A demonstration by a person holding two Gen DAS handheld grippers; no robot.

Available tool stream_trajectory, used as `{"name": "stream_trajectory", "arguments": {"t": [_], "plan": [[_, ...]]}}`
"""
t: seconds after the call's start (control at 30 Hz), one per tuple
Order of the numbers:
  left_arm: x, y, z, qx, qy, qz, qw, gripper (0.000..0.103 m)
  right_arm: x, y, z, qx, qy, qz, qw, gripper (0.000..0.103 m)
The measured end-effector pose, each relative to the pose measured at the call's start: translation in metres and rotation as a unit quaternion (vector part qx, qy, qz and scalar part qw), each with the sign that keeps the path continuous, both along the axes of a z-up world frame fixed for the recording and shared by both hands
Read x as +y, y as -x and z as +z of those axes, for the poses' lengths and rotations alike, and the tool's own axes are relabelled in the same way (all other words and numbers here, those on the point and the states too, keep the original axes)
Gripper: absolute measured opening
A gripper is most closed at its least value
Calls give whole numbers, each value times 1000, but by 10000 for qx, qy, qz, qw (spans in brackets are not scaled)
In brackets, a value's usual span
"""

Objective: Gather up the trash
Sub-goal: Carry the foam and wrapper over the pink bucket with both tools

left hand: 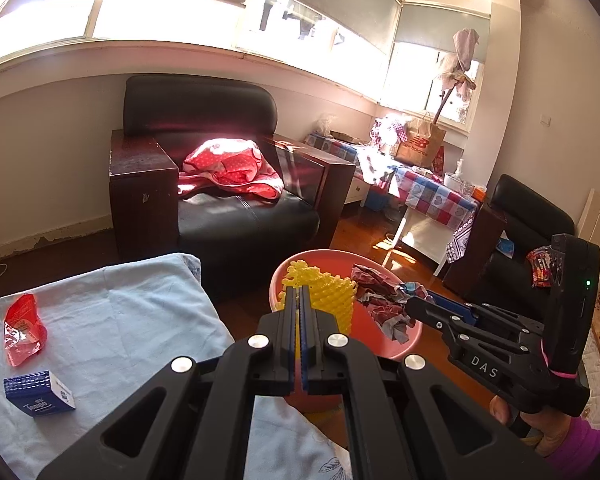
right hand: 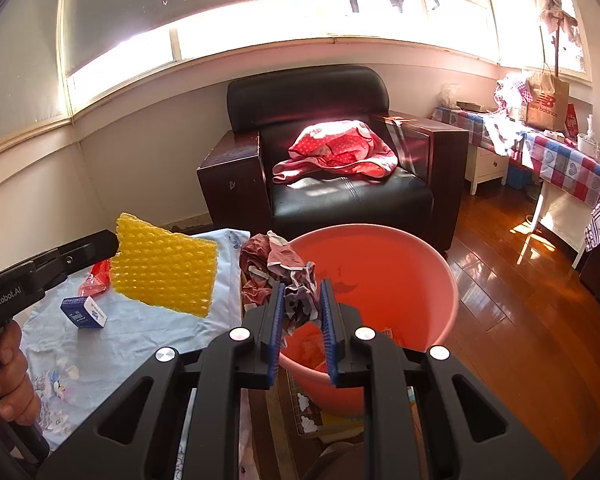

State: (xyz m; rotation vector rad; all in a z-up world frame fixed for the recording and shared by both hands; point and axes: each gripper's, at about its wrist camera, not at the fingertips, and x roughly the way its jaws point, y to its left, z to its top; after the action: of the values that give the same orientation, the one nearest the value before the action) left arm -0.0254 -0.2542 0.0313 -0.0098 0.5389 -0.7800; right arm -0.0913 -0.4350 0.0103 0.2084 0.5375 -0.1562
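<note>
My left gripper [left hand: 300,294] is shut on a sheet of yellow bubble wrap [left hand: 334,296], which it holds in the air over the near rim of a salmon-pink basin [left hand: 366,334]. My right gripper [right hand: 302,290] is shut on a crumpled dark red and white wrapper [right hand: 278,266] at the basin's [right hand: 432,280] left rim. The right wrist view shows the left gripper [right hand: 114,244] with the bubble wrap [right hand: 164,268] over the light blue cloth. A red plastic wrapper [left hand: 22,330] and a blue tissue pack [left hand: 40,398] lie on that cloth.
The light blue cloth [left hand: 132,320] covers a low surface left of the basin. A black armchair [right hand: 340,168] with a red spotted cloth stands behind. A table with a checked cloth [right hand: 568,160] and a paper bag is at the right. The floor is polished wood [right hand: 520,300].
</note>
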Motion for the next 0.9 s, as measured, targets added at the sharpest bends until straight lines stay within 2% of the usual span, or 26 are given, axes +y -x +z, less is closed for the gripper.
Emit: {"name": "stream_trajectory", "arguments": {"t": [0.37, 0.9], "plan": [[-41, -16, -17, 98, -234, -191, 9995, 1, -25, -4, -16, 181, -92, -353, 9992, 18], [-64, -27, -41, 286, -519, -240, 9980, 1, -34, -14, -37, 415, -198, -503, 9977, 18]]}}
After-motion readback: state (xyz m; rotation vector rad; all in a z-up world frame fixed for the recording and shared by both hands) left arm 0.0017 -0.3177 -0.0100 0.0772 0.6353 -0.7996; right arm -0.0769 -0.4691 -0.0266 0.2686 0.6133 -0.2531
